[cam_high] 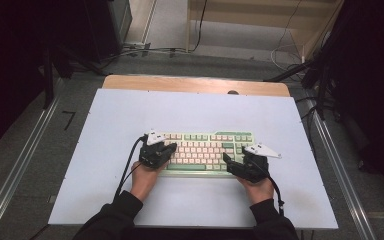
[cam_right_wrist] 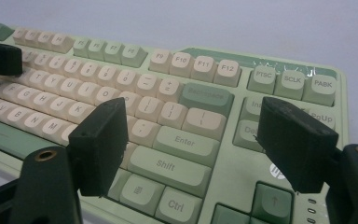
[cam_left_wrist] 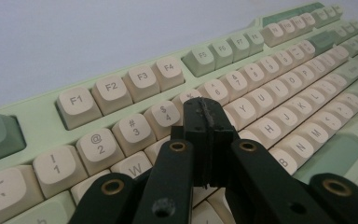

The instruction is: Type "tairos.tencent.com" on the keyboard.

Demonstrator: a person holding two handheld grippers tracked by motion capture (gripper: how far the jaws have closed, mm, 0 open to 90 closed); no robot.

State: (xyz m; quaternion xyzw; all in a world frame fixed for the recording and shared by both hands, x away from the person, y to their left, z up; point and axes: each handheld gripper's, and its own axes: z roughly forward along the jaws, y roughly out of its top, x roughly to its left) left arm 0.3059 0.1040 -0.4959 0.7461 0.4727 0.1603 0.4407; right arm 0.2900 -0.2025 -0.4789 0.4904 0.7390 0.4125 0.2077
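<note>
A pale green keyboard (cam_high: 206,141) with cream and green keycaps lies on the white table. My left gripper (cam_high: 169,148) is shut with nothing in it. In the left gripper view its joined tips (cam_left_wrist: 205,108) hover over the keyboard (cam_left_wrist: 279,70) near the 5 key, and I cannot tell if they touch. My right gripper (cam_high: 235,156) stands open at the keyboard's right end. In the right gripper view its two pads straddle the Enter and Shift keys (cam_right_wrist: 186,154), with the gripper (cam_right_wrist: 196,135) holding nothing. The left gripper's tip (cam_right_wrist: 0,58) shows at the far left there.
The white tabletop (cam_high: 130,115) spreads wide around the keyboard, with a wooden edge (cam_high: 195,84) at the back. Metal rails (cam_high: 20,165) run along both sides of the table. Cables and dark stands crowd the floor behind.
</note>
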